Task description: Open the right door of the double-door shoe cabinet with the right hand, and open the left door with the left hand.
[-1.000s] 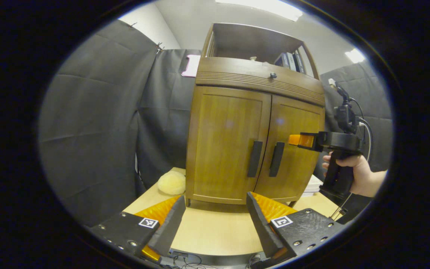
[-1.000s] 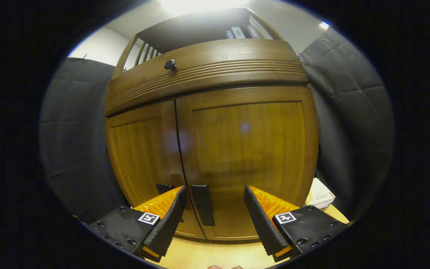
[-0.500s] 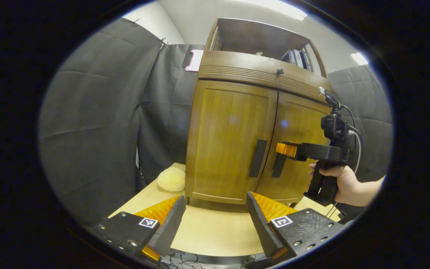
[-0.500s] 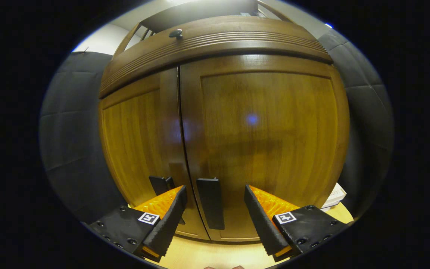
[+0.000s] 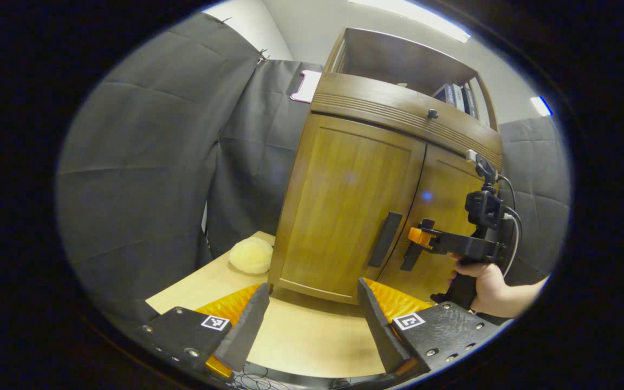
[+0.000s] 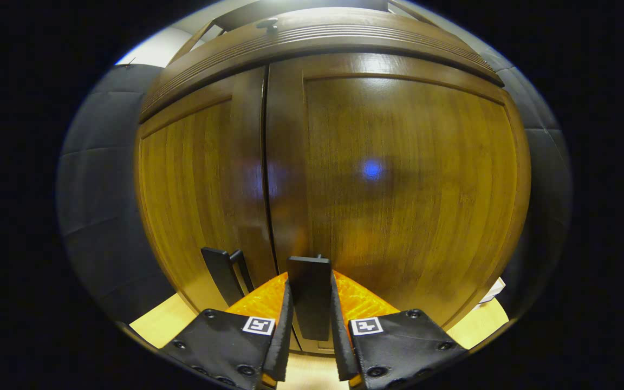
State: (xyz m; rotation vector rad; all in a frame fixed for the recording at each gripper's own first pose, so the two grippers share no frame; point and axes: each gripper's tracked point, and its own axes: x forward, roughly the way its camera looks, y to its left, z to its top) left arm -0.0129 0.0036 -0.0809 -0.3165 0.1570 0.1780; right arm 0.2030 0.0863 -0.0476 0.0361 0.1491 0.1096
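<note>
The shoe cabinet (image 5: 377, 179) stands on the pale wooden desk (image 5: 301, 336) against the dark cloth wall, both doors shut; in the right gripper view the right tongs (image 6: 310, 330) are clamped on the right door's handle (image 6: 310, 295), a dark upright bar that sits squeezed between both fingers, one finger (image 6: 281, 341) pressing its left side and the other its right; the right door (image 6: 398, 189) lies flush with the left door (image 6: 198, 184), the seam between them closed from top to bottom; the left door's handle (image 6: 224, 273) stands just beside the seam, untouched; in the left gripper view the right tongs (image 5: 419, 236) are seen from the side at the right handle (image 5: 410, 253), held by a hand (image 5: 488, 287) gripping the tool's stem, with a cable running off the back; the left tongs (image 5: 312, 319) hang well apart from the cabinet above the desk, their fingers spread wide with nothing between them, pointing toward the cabinet's lower front edge; the left handle (image 5: 384, 239) stands free on the left door (image 5: 344, 200); a knob (image 5: 432, 114) sits on the drawer band above the doors, and books (image 5: 455, 95) stand on the open shelf on top; a pale fluffy ball (image 5: 251, 254) lies on the desk just beside the cabinet's left side
</note>
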